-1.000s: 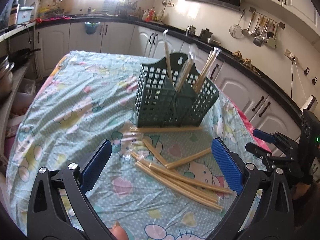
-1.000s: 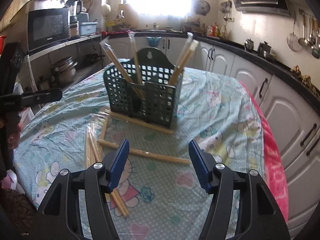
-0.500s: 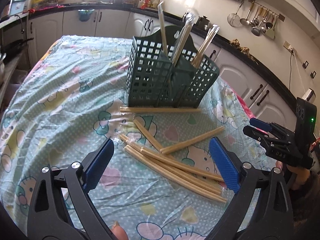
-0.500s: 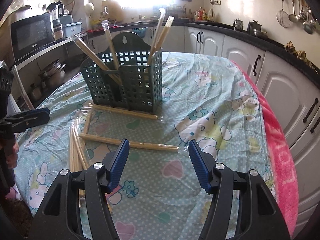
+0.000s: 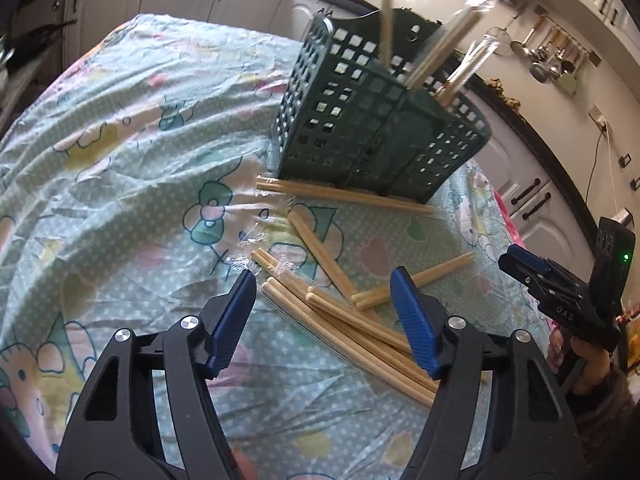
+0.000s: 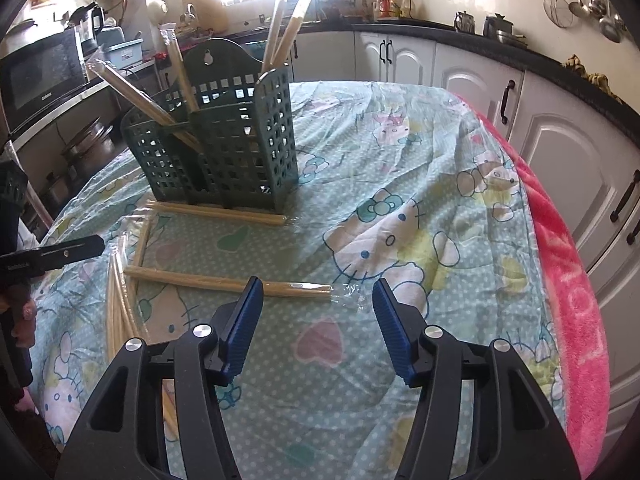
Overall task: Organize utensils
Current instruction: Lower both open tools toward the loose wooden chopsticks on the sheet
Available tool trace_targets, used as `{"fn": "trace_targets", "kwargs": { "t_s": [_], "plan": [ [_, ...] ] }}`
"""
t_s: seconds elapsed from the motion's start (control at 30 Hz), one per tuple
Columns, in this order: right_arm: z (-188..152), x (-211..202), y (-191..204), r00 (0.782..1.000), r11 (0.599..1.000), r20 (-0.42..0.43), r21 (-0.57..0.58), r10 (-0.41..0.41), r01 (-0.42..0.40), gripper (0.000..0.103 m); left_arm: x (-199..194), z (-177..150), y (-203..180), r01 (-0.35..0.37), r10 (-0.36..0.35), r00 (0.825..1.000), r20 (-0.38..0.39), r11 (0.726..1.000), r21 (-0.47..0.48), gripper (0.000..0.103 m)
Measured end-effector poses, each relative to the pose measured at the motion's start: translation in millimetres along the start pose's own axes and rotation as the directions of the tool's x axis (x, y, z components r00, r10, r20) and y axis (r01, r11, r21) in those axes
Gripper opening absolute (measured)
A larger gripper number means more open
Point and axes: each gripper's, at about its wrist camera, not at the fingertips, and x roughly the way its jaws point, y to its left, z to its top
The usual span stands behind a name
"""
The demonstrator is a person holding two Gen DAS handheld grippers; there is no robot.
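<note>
A dark green slotted caddy (image 5: 372, 120) (image 6: 224, 148) stands on the table and holds several wrapped chopstick pairs upright. More wrapped pairs lie loose on the cloth in front of it (image 5: 352, 320). One pair (image 5: 340, 194) lies along the caddy's base. My left gripper (image 5: 324, 292) is open and empty, low over the loose pile. My right gripper (image 6: 318, 300) is open and empty, just behind a single pair (image 6: 228, 280) lying crosswise. The right gripper also shows at the right edge of the left wrist view (image 5: 560, 292).
The table wears a light blue cartoon-print cloth (image 6: 400, 184) with a pink blanket (image 6: 572, 300) along its right edge. White kitchen cabinets (image 6: 560, 152) and a dark counter ring the table. A microwave (image 6: 40, 76) stands at the left.
Both grippers have dropped lower and closer to the loose chopsticks. The left gripper's jaws have narrowed somewhat and it has tilted. Nothing has been picked up.
</note>
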Motion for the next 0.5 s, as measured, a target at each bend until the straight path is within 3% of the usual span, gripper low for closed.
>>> {"fn": "trace_targets", "kwargs": {
  "t_s": [0.3,0.5],
  "plan": [
    [2.7,12.5,-6.2,1.000,1.000,-0.026,0.028,0.010,-0.009,0.054,8.3,6.1,3.7,-0.005,0.005,1.000,-0.007,1.000,-0.022,0.045],
    [2.0,24.4,-12.8,0.998,0.998,-0.060,0.056,0.024,-0.021,0.047,13.4,8.1,3.6,-0.016,0.016,1.000,-0.013,1.000,-0.016,0.030]
  ]
}}
